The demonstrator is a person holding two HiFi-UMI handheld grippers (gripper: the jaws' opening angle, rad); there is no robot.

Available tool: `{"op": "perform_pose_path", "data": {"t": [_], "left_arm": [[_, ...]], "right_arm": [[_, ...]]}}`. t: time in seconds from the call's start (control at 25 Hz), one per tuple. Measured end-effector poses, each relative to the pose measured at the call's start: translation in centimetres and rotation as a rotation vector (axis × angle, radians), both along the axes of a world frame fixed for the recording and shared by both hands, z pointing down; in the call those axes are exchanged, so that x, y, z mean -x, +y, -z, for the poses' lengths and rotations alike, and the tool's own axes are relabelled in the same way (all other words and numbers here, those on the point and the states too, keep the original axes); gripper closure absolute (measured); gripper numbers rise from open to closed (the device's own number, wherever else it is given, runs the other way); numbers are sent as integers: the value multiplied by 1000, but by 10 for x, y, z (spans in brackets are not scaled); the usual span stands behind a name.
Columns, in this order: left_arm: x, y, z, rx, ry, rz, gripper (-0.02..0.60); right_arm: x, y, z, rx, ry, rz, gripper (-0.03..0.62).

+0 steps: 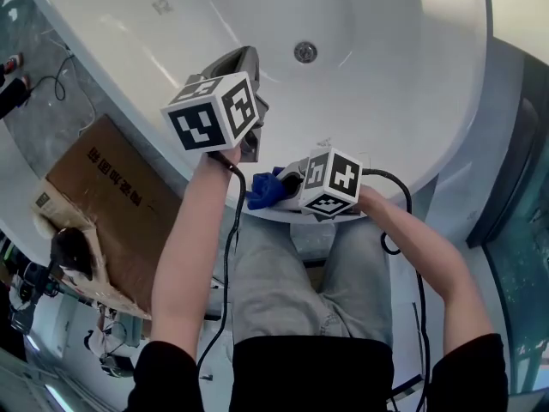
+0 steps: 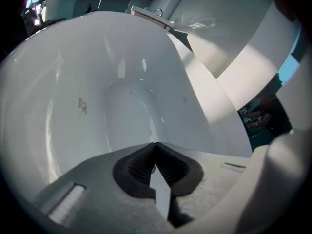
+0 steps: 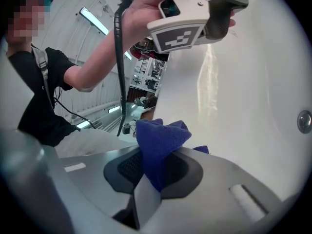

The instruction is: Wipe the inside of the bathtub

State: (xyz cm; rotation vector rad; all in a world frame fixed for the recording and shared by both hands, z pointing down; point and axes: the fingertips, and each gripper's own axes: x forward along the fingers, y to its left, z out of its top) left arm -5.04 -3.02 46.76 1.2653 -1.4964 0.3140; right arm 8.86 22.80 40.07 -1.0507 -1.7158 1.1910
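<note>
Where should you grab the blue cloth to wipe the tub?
Grab the blue cloth probably by its bunched middle, coming from the person's side, as the right gripper holds it: the loose end sticks out past the jaws toward the bathtub.

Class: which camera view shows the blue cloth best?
The right gripper view: the cloth sits large and central, clamped in the jaws. The head view shows only a small bunch; the left gripper view shows none.

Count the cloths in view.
1. A blue cloth is pinched in the right claw, at the tub's near rim. No other shows, though more could be hidden.
</note>
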Motion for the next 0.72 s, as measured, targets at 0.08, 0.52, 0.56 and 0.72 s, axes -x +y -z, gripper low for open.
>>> {"op": "perform_pose_path", "data": {"t": [0.08, 0.52, 0.56, 0.72], "left_arm": [[0, -3, -1, -4, 3, -4, 580], [5, 3, -5, 5, -15, 20, 580], [5, 4, -5, 7, -14, 29, 580], [-4, 7, -9, 13, 22, 82, 580]], "right_arm": [[0, -1, 3, 5, -6, -9, 523], [43, -164, -50, -270, 71, -365, 522], [43, -183, -61, -331, 82, -353, 522], [36, -241, -116, -540, 145, -210, 522]]}}
